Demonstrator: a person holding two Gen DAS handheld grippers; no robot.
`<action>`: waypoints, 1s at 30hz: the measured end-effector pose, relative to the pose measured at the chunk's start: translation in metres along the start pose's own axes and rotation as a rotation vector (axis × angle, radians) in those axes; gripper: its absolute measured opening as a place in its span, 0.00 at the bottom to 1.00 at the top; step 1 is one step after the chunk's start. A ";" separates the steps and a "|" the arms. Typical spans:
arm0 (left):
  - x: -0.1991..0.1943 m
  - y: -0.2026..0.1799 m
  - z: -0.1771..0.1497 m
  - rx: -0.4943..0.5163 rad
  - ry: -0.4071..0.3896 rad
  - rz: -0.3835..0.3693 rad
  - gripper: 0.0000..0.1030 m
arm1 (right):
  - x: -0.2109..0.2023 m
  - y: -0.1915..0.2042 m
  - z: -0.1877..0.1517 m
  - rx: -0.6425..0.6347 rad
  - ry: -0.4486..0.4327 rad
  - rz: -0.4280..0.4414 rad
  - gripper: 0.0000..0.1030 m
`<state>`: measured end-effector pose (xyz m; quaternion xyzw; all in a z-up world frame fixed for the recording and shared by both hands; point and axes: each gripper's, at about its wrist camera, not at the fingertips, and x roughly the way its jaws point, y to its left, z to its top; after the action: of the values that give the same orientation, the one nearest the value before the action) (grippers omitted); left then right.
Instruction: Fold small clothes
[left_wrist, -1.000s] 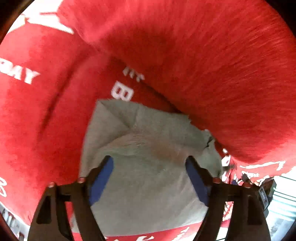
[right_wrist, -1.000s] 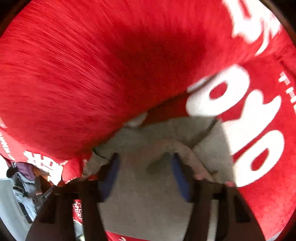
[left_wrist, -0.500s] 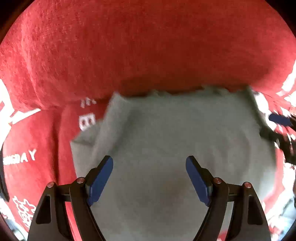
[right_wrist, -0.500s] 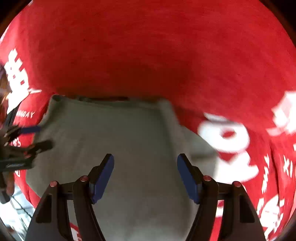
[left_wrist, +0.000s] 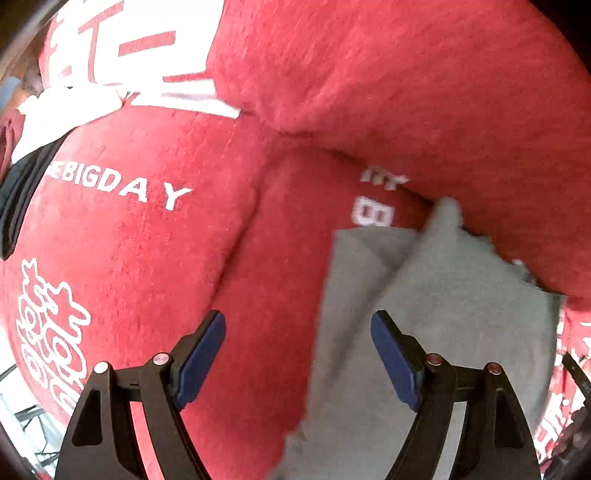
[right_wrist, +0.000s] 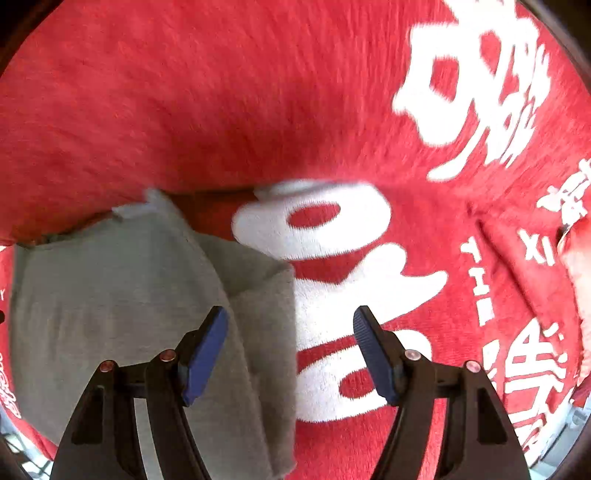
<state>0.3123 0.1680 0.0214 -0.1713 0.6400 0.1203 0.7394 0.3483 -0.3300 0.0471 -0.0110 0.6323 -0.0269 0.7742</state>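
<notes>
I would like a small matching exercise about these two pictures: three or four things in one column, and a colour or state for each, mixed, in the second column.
Things:
1. small garment
2. blanket
3. lettering BIGDAY
4. left tool

Colour or state:
A. white
B. open, holding nothing
C. grey, partly folded
D. red, fuzzy

Pairs: 1-C, 2-D, 3-A, 4-B

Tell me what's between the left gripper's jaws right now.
In the left wrist view, the left gripper is open over bare red blanket; the grey cloth's edge sits just inside the right-hand jaw.
</notes>
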 end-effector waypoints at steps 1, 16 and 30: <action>-0.006 -0.013 -0.003 0.031 -0.012 -0.019 0.79 | -0.007 0.009 0.000 -0.025 -0.024 0.016 0.72; 0.055 -0.065 0.013 0.228 -0.001 0.014 0.80 | 0.055 0.044 0.020 -0.115 0.028 0.061 0.76; -0.006 -0.095 -0.089 0.260 -0.023 -0.014 0.80 | -0.021 0.134 -0.073 -0.286 -0.010 0.163 0.76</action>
<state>0.2681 0.0454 0.0255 -0.0769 0.6403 0.0331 0.7635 0.2758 -0.1943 0.0461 -0.0700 0.6245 0.1265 0.7675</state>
